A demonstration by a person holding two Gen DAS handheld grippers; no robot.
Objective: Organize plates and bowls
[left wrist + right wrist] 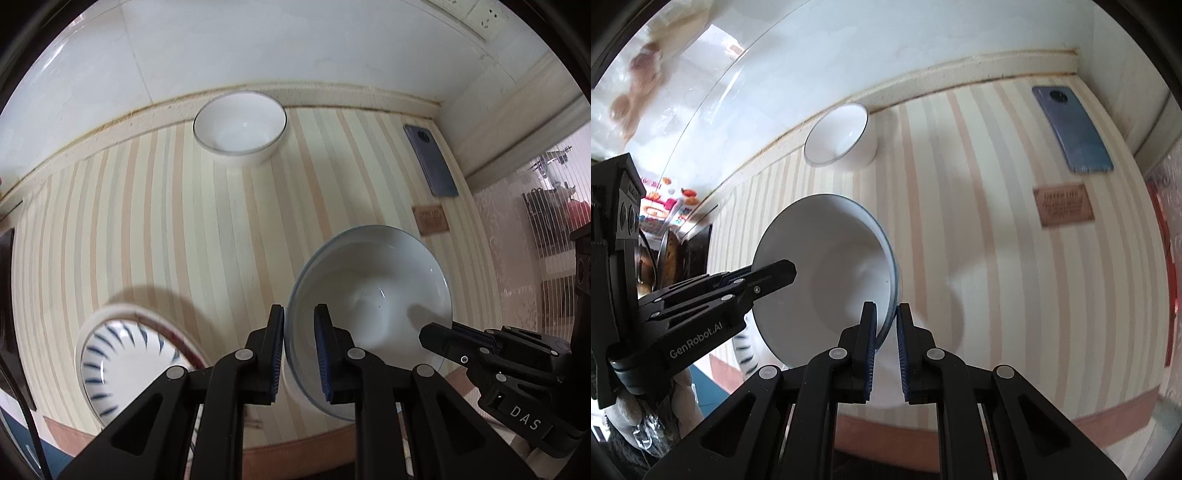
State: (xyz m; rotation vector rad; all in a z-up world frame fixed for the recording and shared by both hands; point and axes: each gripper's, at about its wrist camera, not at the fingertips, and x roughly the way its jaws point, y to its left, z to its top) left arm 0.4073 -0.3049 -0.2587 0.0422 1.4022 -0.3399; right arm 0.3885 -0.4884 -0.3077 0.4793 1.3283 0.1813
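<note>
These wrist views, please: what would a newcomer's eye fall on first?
First, the large white bowl, tilted above the striped mat, with the left claw and right claw each pinching its rim on opposite sides. Next, the small white bowl by the wall.

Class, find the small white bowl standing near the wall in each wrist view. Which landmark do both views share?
Left wrist view: small white bowl at upper centre, against the wall ledge.
Right wrist view: small white bowl at upper left of centre, beside the ledge.
Shared landmark: the blue phone lying on the striped mat.
</note>
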